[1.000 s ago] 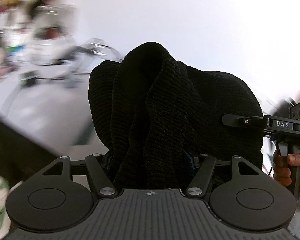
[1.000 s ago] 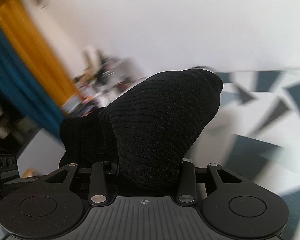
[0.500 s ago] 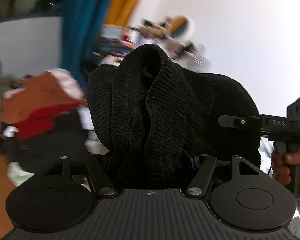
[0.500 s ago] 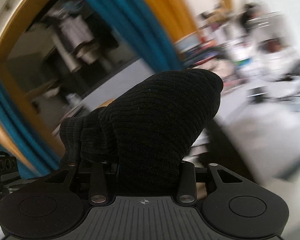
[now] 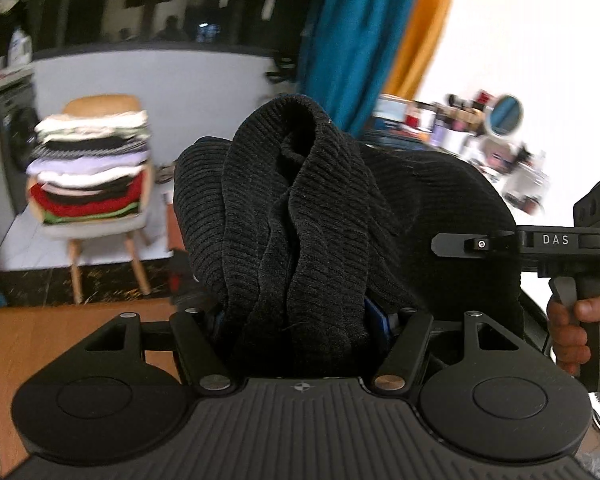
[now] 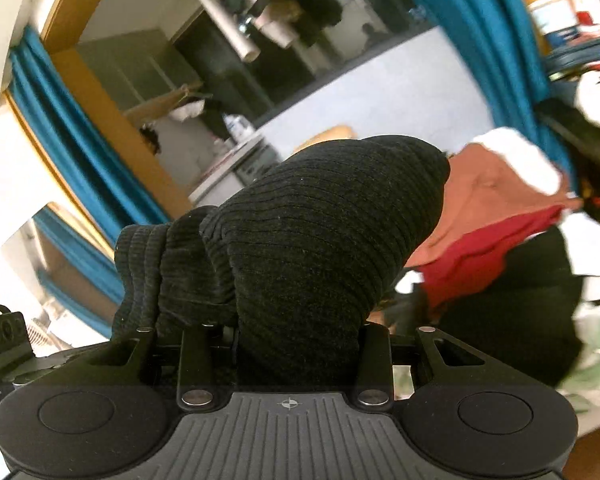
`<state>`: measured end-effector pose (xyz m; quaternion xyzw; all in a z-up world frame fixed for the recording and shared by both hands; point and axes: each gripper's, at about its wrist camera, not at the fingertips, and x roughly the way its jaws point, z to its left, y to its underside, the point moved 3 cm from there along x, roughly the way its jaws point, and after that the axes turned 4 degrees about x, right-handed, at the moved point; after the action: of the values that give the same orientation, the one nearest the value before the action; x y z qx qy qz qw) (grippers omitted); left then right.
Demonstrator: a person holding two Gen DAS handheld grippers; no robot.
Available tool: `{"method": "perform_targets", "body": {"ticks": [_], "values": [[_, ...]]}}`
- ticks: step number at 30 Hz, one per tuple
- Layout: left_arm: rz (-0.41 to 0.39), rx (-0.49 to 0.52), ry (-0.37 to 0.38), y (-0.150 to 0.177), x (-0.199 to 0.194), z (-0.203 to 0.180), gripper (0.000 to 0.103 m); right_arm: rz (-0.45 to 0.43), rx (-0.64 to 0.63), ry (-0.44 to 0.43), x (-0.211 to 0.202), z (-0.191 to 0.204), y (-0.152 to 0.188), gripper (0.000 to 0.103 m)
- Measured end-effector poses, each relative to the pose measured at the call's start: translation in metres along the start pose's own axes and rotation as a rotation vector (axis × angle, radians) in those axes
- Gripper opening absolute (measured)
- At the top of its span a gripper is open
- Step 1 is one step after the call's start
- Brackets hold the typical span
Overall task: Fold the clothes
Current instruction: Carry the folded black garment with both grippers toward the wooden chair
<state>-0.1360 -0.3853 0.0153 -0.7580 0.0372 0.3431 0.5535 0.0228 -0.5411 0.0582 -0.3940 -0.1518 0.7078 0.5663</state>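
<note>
Here, a bunched black ribbed-knit sweater [image 5: 300, 216] fills the frame's centre, gripped in thick folds by the left tongs [image 5: 300, 320] and right tongs [image 6: 296, 336]. Upper left, a rounded chair [image 5: 96, 224] bears folded clothes [image 5: 90, 168].

Bright daylight; backgrounds motion-blurred; fisheye bending edges; foreground sharp.

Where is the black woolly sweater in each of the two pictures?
Left wrist view: the black knit sweater fills the middle, bunched between the left gripper jaws.
Right wrist view: it bulges up in the middle, clamped by the right gripper.
Shared landmark: the blue curtain, top right of centre in the left wrist view and top right in the right wrist view.
</note>
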Motion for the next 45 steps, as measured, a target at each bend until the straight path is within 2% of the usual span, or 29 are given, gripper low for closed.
{"method": "perform_targets", "body": {"ticks": [4,8,14,19,24,33,40,45], "values": [[0.013,-0.073,-0.031,-0.003,0.02,0.061,0.065,0.067,-0.015,-0.014,0.069,0.022,-0.008,0.034],[0.014,-0.105,-0.058,-0.013,0.037,0.127,0.065,0.119,-0.035,-0.028,0.145,0.04,-0.022,0.034],[0.016,-0.093,-0.092,-0.061,0.085,0.233,0.065,0.109,-0.039,-0.073,0.267,0.04,-0.071,0.034],[0.098,-0.105,-0.108,-0.124,0.141,0.319,0.065,0.125,0.019,-0.07,0.372,0.029,-0.126,0.035],[0.045,-0.128,-0.105,-0.166,0.183,0.379,0.065,0.129,0.031,-0.068,0.463,0.036,-0.184,0.035],[0.02,-0.096,0.052,-0.225,0.281,0.487,0.065,0.081,-0.011,0.046,0.593,0.034,-0.272,0.035],[0.046,-0.066,0.139,-0.3,0.367,0.619,0.065,0.04,0.092,0.171,0.741,0.044,-0.325,0.035],[0.048,-0.054,0.183,-0.355,0.42,0.694,0.065,0.024,0.067,0.21,0.85,0.049,-0.381,0.035]]}}
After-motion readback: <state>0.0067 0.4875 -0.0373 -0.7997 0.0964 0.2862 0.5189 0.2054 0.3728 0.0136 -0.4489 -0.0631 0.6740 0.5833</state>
